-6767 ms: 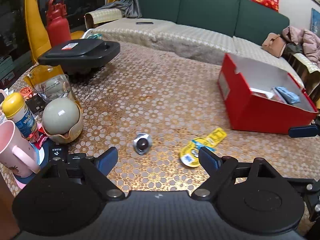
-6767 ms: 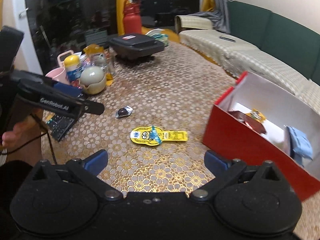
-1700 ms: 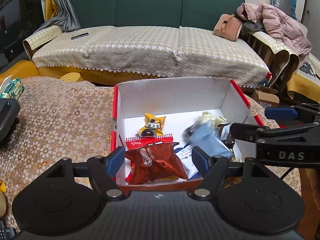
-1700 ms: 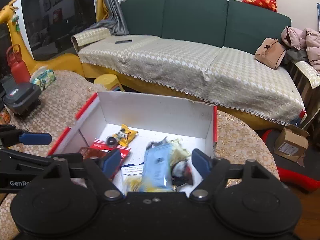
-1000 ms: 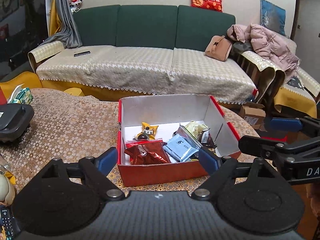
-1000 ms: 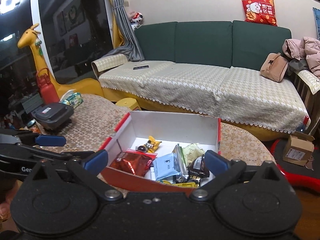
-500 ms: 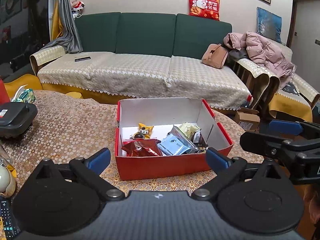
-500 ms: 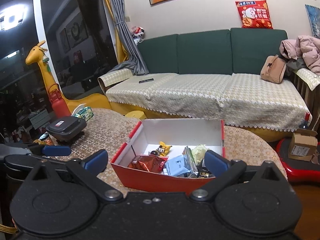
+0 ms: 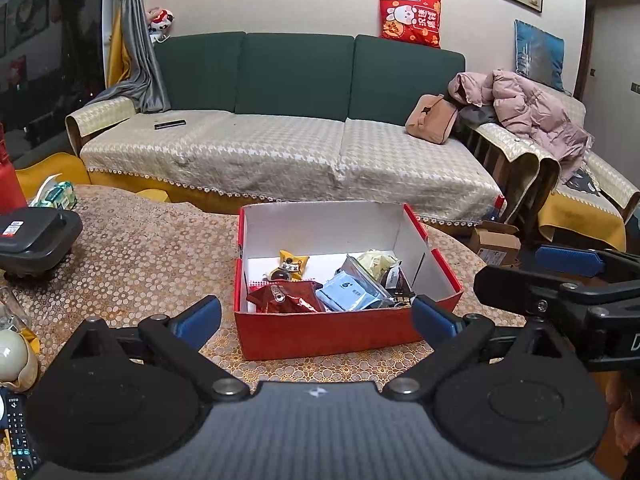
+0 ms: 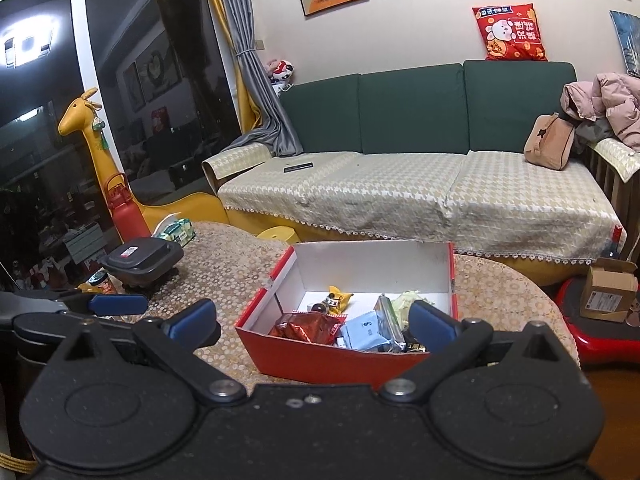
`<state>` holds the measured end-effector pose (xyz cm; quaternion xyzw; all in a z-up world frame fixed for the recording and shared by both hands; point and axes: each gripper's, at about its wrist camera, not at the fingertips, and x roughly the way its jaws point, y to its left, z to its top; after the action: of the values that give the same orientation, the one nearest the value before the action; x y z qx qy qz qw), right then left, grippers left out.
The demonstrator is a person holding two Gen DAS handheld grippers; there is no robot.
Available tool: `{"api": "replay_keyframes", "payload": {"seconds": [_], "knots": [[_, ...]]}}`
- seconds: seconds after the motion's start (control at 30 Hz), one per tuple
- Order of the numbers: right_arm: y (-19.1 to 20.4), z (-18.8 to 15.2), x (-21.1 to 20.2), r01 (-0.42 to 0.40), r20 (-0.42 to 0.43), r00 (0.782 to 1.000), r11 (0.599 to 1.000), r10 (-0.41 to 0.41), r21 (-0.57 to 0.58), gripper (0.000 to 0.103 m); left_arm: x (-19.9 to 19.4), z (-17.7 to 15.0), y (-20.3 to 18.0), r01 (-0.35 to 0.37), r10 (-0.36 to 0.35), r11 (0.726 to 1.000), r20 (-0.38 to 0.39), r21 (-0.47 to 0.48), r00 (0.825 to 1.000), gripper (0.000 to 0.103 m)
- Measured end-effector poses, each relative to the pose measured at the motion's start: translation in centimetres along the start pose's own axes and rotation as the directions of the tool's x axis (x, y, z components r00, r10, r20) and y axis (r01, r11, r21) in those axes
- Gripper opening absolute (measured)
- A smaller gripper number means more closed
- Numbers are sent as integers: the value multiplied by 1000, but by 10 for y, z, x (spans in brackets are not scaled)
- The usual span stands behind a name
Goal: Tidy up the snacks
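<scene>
A red box [image 9: 328, 334] with a white inside stands on the patterned table [image 9: 152, 256]. It holds several snacks: a dark red packet [image 9: 286, 298], a light blue packet [image 9: 348, 296], a yellow star-shaped packet [image 9: 294, 262] and a pale green one [image 9: 376, 260]. My left gripper [image 9: 316, 316] is open and empty, held back from the box's near wall. My right gripper [image 10: 314, 322] is open and empty, also back from the box [image 10: 320, 356]. The right gripper also shows at the right edge of the left wrist view [image 9: 560, 280].
A black lidded container [image 9: 36, 236] sits at the table's left, with a red bottle [image 10: 124, 208] and tissue pack [image 9: 54, 196] behind. A round cream object [image 9: 14, 354] and remote [image 9: 18, 436] lie near left. A green sofa [image 9: 300, 80] stands beyond the table.
Both grippers have pulled up and back from the box, and the box looks smaller and farther. The snacks lie still inside it.
</scene>
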<state>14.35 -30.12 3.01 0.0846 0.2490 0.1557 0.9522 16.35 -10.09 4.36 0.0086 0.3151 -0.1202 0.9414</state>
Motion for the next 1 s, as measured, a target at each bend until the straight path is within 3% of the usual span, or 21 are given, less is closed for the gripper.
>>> {"api": "replay_keyframes", "payload": {"seconds": [1.0], "knots": [[-9,-15,-26,-2,12,1000,998,1,58,103,-14,-10,-21,-26,27,999,-13,24,1000,102]]}}
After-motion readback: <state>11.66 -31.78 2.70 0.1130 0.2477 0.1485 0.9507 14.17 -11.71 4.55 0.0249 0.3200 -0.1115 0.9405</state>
